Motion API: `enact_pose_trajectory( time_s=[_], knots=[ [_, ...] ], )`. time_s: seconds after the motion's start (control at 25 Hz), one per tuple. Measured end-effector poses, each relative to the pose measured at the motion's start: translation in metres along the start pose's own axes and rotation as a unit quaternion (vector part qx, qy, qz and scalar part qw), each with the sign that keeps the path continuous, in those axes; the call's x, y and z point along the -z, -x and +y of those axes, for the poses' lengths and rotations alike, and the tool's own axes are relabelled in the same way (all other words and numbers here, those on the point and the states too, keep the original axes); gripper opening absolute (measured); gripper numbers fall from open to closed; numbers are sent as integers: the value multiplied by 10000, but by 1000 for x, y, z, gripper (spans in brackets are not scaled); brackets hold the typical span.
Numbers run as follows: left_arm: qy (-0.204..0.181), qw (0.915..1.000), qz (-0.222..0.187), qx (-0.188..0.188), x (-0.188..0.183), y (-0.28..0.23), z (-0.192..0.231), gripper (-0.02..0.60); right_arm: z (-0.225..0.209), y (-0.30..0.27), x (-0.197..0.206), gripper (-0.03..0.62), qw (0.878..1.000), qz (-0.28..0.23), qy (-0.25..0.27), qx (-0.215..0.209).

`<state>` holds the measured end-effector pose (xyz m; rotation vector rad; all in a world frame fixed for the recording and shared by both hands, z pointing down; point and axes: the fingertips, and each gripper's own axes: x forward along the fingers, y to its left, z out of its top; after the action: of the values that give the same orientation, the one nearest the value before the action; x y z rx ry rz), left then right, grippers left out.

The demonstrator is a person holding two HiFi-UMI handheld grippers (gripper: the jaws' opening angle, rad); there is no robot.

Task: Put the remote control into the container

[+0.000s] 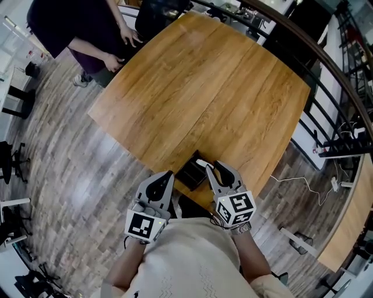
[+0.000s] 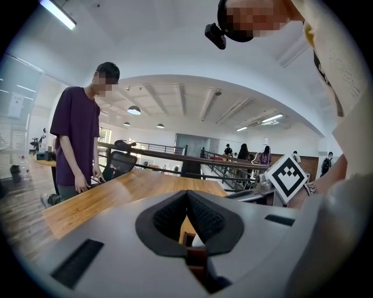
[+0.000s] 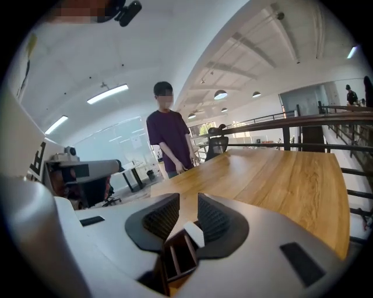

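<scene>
A dark brown container (image 1: pixel 187 174) with slots stands at the near edge of the wooden table (image 1: pixel 204 93). The white remote control (image 1: pixel 201 163) leans in it, one end sticking up. In the right gripper view the remote control (image 3: pixel 194 233) shows just below the jaws, resting in the container (image 3: pixel 178 259). My right gripper (image 1: pixel 212 170) (image 3: pixel 187 204) hovers over it, open, pads clear of the remote. My left gripper (image 1: pixel 168 176) (image 2: pixel 187 195) is beside the container's left side, its tips together and nothing between them. Through its lower gap the container (image 2: pixel 187 240) is visible.
A person in a purple shirt (image 1: pixel 81 29) stands at the table's far left corner, hands by a black office chair (image 1: pixel 157 14). A dark railing (image 1: pixel 326 64) runs along the right. Wood-plank floor (image 1: pixel 70 169) lies to the left.
</scene>
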<state>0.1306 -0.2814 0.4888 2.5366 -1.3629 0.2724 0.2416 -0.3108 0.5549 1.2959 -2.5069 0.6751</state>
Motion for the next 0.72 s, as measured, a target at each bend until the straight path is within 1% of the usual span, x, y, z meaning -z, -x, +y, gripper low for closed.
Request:
enact_pose_trajectory(
  time_s=[0.08,0.16,0.2,0.24,0.32,0.4,0.44,0.56,0.64,0.72],
  knots=[
    [-11,10000,-41,39,-1,1,0,11,8,4,-14,104,9998,-185,-40,-66],
    [27,9998,-162,63,-6,0,-1,11,14,9,-27,37,9992,-380,-74,-72],
    [40,9997,-211,77,-7,0,-3,11,17,12,-32,20,9988,-471,-92,-101],
    [18,9997,-200,109,-7,-1,-4,11,21,16,-37,18,9982,-560,-111,-180],
    [-17,9997,-187,183,-7,0,-9,11,37,26,-46,18,9958,-763,-99,-487],
    [40,9989,-393,232,-16,1,-15,11,57,38,-55,18,9927,-958,70,-725],
    [27,9985,-469,278,-21,1,-18,11,65,44,-58,17,9918,-1017,233,-740],
    [-78,9974,-549,465,-27,2,-28,11,80,55,-59,18,9901,-1060,735,-556],
    [-53,9958,-702,587,-33,1,-35,11,84,61,-53,18,9906,-1018,821,-395],
    [-38,9948,-721,724,-34,1,-42,11,83,66,-48,18,9918,-1015,746,-224]
  ],
)
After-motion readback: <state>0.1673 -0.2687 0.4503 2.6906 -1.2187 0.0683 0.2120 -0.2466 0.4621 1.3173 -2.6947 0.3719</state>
